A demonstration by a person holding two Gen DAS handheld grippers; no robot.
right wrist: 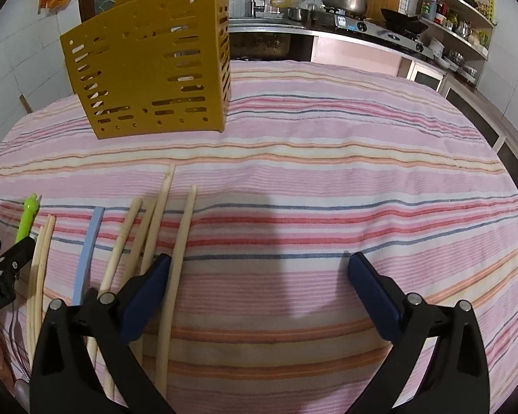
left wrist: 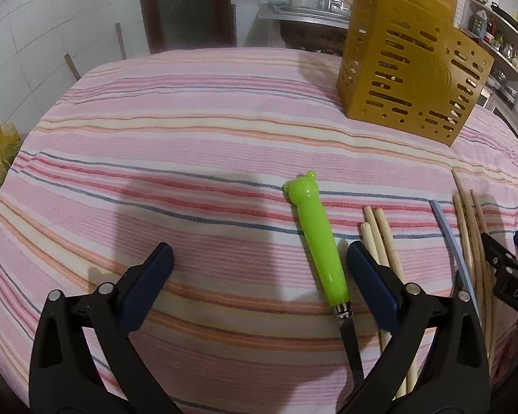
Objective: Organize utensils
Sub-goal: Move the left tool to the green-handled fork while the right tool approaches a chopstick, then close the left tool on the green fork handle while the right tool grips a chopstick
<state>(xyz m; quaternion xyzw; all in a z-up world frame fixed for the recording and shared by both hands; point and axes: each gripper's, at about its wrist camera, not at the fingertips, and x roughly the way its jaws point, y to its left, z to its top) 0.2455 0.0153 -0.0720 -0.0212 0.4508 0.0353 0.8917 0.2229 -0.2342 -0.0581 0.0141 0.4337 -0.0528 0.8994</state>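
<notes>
A: Your left gripper (left wrist: 259,262) is spread wide with nothing between its pads, low in the left wrist frame over the striped cloth (left wrist: 190,138). The green-handled utensil (left wrist: 319,241) lies just inside its right finger.

B: And your right gripper (right wrist: 259,276)?

A: Also wide apart and empty, at the bottom of the right wrist frame. A bamboo chopstick (right wrist: 178,262) runs just beside its left pad, with more chopsticks (right wrist: 127,241) and a blue stick (right wrist: 86,258) lying further left.

B: Where's the holder?

A: The yellow slotted caddy (right wrist: 148,65) stands on the cloth, upper left in your right view, upper right in your left view, well apart from the utensils.
</notes>
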